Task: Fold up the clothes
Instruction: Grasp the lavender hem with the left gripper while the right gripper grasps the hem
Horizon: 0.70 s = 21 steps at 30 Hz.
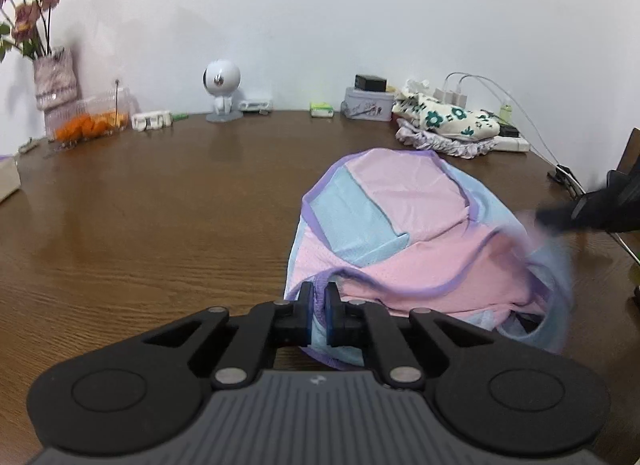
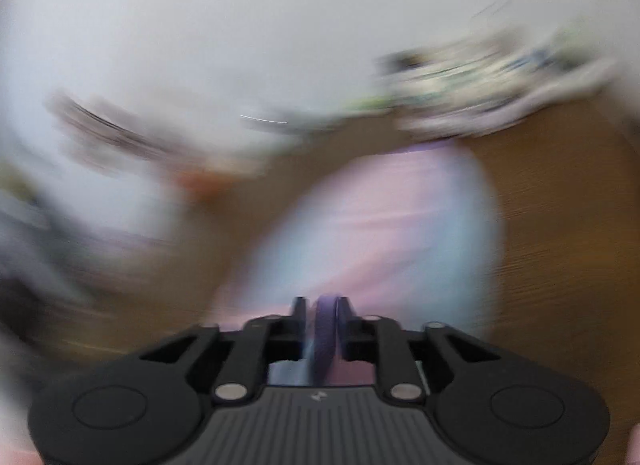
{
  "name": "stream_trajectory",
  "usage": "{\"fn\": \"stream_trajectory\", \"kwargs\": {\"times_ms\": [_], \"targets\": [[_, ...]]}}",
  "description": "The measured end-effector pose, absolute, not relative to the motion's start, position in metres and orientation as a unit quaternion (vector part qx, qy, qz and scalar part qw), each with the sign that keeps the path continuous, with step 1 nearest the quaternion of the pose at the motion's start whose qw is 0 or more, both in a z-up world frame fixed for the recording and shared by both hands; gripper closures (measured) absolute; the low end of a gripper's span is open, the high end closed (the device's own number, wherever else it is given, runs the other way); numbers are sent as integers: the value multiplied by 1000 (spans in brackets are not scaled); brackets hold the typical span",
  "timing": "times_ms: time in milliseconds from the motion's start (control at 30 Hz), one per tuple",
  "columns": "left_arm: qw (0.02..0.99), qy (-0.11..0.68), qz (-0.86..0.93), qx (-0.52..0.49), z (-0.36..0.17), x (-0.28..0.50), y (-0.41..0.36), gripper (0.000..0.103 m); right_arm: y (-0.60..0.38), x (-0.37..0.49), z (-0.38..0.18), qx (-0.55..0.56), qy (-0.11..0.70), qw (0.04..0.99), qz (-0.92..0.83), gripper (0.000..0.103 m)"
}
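A pink, light-blue and purple-trimmed garment (image 1: 404,233) lies crumpled on the brown wooden table (image 1: 140,225), toward its right side, with a folded stack of flower-print clothes (image 1: 448,125) near the far right corner by the wall. The left gripper (image 1: 319,297) is pinched on the garment's near purple-edged hem, cloth showing between its fingers. The right gripper (image 2: 322,313), in a heavily blurred view, is clamped on a purple band of the same garment at its right edge.
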<state>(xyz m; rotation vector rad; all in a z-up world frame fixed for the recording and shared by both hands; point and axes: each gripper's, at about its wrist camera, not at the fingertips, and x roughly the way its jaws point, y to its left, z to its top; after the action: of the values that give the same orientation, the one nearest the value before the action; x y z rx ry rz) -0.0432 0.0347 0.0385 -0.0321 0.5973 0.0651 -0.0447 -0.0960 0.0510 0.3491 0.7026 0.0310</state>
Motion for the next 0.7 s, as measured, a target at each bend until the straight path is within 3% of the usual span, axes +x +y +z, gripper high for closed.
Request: {"fn": "stream_trajectory", "kwargs": {"times_ms": [100, 167, 300, 400, 533, 700], "targets": [[956, 292, 42, -12, 41, -53, 34, 98, -73, -72, 53, 101, 310, 945, 20, 84], [956, 290, 45, -12, 40, -57, 33, 98, -61, -93, 56, 83, 291, 951, 58, 59], [958, 284, 48, 5, 40, -57, 24, 97, -23, -113, 53, -24, 287, 955, 69, 54], [958, 281, 52, 12, 39, -54, 21, 96, -2, -97, 39, -68, 295, 952, 35, 60], [960, 267, 78, 29, 40, -62, 17, 99, 2, -71, 20, -65, 338, 939, -4, 100], [965, 242, 90, 53, 54, -108, 15, 99, -2, -128, 51, -107, 267, 958, -23, 102]]}}
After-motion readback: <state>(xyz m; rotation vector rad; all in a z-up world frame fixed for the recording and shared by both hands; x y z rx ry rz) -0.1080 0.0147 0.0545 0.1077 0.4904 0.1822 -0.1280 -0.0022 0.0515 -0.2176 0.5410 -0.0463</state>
